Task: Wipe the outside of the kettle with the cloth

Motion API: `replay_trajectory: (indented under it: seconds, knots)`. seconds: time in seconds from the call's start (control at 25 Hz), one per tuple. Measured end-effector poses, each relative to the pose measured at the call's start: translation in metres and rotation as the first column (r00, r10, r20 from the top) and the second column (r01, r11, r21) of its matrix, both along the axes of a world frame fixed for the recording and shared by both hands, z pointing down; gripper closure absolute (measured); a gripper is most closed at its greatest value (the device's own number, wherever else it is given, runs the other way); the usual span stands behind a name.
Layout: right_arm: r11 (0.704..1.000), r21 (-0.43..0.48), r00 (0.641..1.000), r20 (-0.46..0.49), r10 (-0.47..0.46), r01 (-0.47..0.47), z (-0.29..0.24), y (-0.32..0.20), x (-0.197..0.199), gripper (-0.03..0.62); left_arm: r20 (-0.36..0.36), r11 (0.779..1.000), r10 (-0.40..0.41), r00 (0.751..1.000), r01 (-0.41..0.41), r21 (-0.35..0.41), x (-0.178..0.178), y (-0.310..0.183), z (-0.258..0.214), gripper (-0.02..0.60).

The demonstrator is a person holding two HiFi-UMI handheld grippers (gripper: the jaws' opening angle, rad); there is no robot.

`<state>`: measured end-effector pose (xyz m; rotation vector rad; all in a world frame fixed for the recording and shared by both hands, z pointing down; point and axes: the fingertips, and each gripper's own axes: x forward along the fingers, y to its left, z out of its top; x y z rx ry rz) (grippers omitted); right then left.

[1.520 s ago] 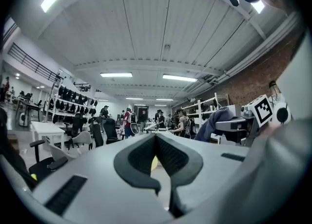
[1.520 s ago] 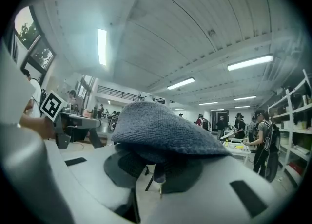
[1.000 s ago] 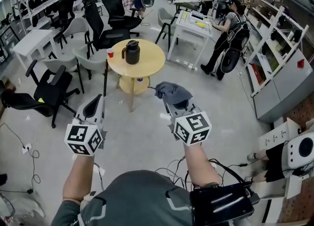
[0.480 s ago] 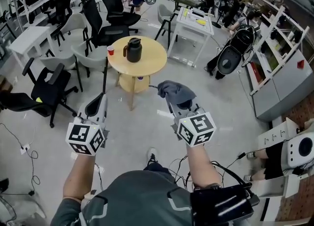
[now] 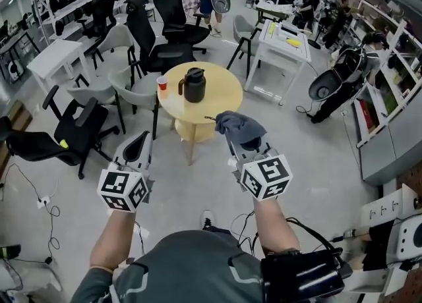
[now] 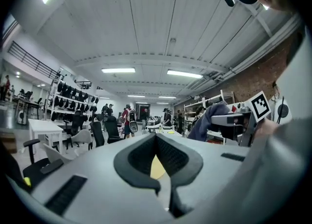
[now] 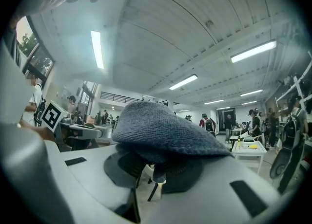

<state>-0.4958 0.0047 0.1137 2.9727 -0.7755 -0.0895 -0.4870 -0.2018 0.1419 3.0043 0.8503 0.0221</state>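
- The left gripper [image 5: 139, 145] is held low and forward, its fingers [image 6: 134, 157] clenched on nothing. It is probably being kept free to steady the kettle.
- The right gripper [image 5: 242, 138] has its fingers pinched on the grey cloth [image 5: 239, 126]. The cloth drapes over the tips, so a loose fold faces forward as the wiping surface.
- Ahead, well apart from both grippers, the black kettle [image 5: 194, 85] stands upright on the round tabletop [image 5: 221, 97], near a red cup [image 5: 162, 83]. I judge that wiping has not begun.
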Motion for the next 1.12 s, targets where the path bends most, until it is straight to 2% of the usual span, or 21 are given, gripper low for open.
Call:
replay_trajectory:
  seconds: [0.36,0.52,0.64,0.76,1.0,1.12]
  knots:
    - [0.997,-0.016,0.997,-0.004,-0.076,0.076,-0.004,0.048,0.083,0.510,0.005,0.999,-0.037,0.999,0.036,0.021,0.087,0.060,-0.005,0.572]
    - [0.996,-0.011,0.996,0.005,-0.091,0.091,0.005,0.071,0.108,0.510,0.033,0.999,-0.043,0.999,0.042,0.035,0.112,0.087,0.003,0.572]
    - [0.997,0.025,0.997,0.013,-0.075,0.075,0.012,0.085,0.129,0.510,0.045,0.998,-0.035,0.998,0.032,0.058,0.130,0.100,0.006,0.572]
    - [0.996,0.056,0.997,0.035,-0.070,0.068,0.019,0.090,0.147,0.510,0.060,0.998,-0.024,0.998,0.020,0.068,0.146,0.106,0.010,0.572]
    - [0.998,0.032,0.998,0.013,-0.054,0.054,0.019,0.082,0.178,0.510,0.060,0.997,-0.023,0.998,0.018,0.076,0.189,0.097,0.022,0.572]
    - [1.000,0.023,1.000,0.017,-0.003,0.003,0.018,0.076,0.197,0.510,0.044,0.998,0.020,0.999,-0.023,0.054,0.211,0.089,0.021,0.572]
